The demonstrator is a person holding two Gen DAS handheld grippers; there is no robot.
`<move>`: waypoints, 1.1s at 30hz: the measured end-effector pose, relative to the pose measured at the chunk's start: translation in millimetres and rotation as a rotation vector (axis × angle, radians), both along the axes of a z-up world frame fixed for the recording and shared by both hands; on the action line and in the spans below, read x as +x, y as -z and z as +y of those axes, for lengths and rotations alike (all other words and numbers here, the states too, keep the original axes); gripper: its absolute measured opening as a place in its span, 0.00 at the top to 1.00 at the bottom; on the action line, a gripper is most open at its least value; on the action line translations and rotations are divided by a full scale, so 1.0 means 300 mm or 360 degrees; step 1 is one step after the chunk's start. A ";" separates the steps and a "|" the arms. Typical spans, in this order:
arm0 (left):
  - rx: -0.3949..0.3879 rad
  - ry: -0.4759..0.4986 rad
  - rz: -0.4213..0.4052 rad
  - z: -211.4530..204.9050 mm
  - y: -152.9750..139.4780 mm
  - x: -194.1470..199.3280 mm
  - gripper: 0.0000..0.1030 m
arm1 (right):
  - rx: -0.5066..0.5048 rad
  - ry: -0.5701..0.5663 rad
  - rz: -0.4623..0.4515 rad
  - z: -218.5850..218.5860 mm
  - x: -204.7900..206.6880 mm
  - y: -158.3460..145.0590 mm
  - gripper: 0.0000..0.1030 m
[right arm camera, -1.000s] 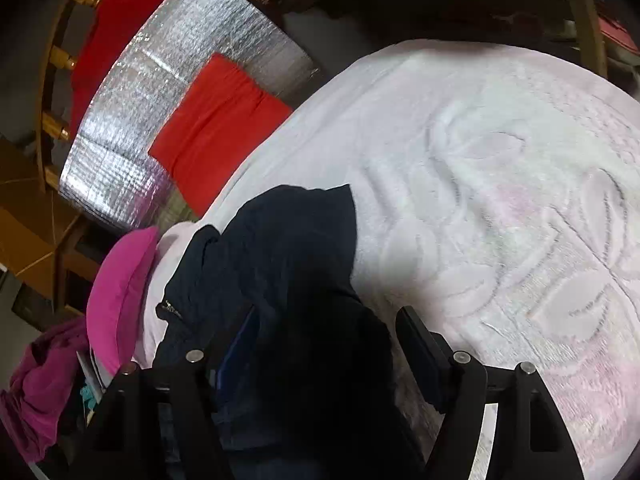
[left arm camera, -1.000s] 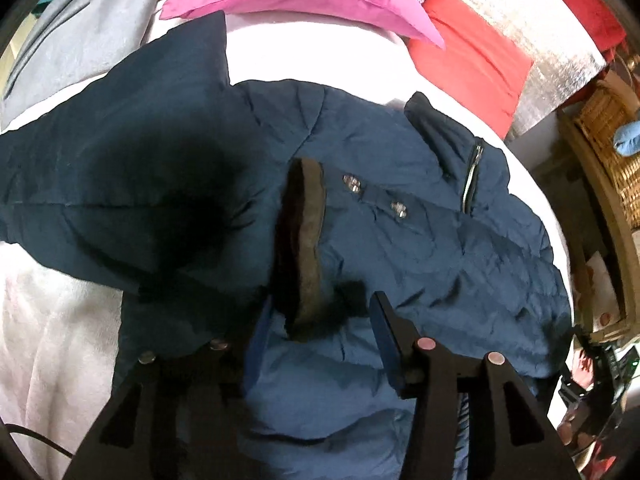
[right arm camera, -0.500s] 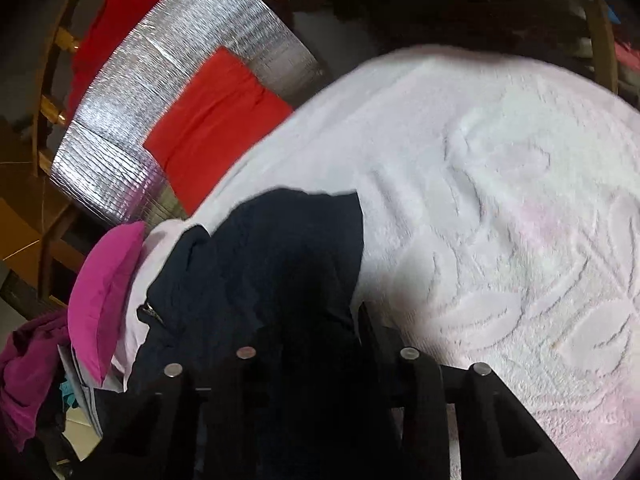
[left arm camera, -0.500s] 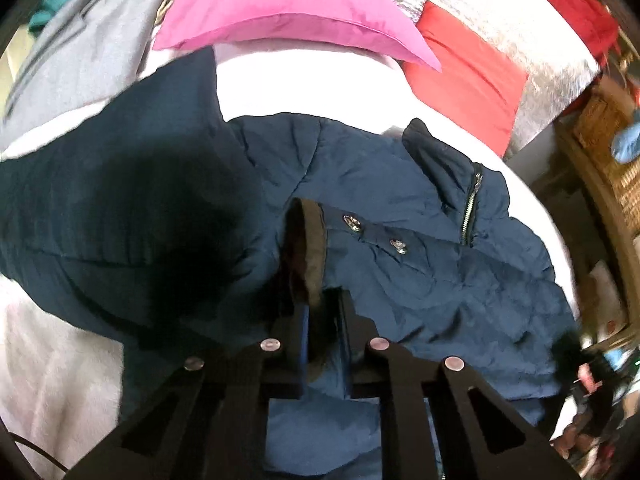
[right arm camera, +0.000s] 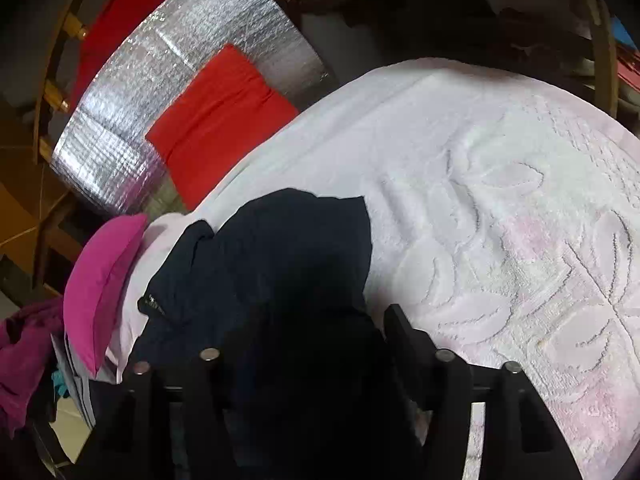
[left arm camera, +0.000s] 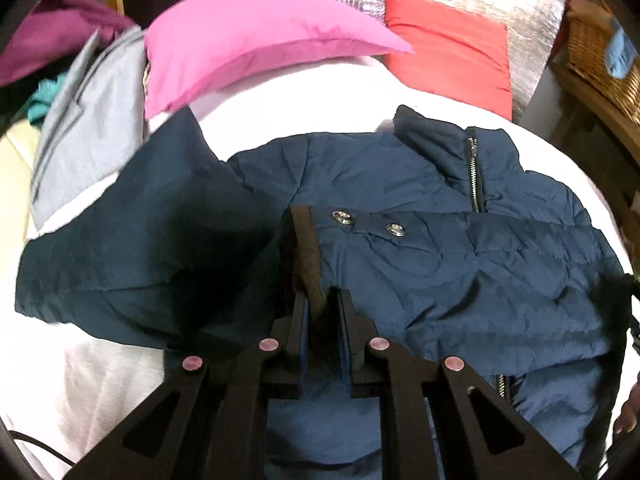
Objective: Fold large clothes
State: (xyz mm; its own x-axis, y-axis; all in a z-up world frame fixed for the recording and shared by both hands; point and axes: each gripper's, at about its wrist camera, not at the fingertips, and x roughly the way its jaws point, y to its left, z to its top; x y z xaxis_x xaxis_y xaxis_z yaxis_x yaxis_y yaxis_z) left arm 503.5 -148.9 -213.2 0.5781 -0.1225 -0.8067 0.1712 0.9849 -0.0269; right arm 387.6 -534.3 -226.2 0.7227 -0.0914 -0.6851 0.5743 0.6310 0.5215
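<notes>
A navy jacket (left arm camera: 460,248) lies spread across a white bedspread (right arm camera: 500,208), filling the centre of the frame. The left gripper (left arm camera: 320,304), at lower centre, has its fingers narrowed onto the jacket's brown-lined cuff (left arm camera: 306,256). The right gripper (right arm camera: 304,332), low in its view, sits buried in dark fabric; whether it grips cannot be told. A pink pillow (left arm camera: 256,48) rests at upper left.

the navy jacket (right arm camera: 280,280) buries the right gripper (right arm camera: 304,344) left finger, so can't tell its grip, and the jacket's hem runs off frame
</notes>
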 end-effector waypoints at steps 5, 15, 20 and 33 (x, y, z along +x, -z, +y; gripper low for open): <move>0.0035 0.0003 -0.0044 0.001 -0.011 -0.014 0.87 | 0.0020 -0.0014 0.0098 0.004 0.020 0.042 0.36; 0.0046 -0.0014 -0.0071 0.009 -0.019 -0.023 0.87 | -0.0234 -0.0003 0.0052 0.055 -0.004 -0.023 0.71; 0.0051 -0.0021 -0.0043 0.008 -0.007 -0.013 0.87 | -0.0112 -0.0006 0.0169 0.020 0.023 0.046 0.68; 0.0086 -0.0013 0.0016 -0.010 0.029 0.010 0.82 | -0.0085 -0.0039 0.0195 0.042 0.028 0.057 0.42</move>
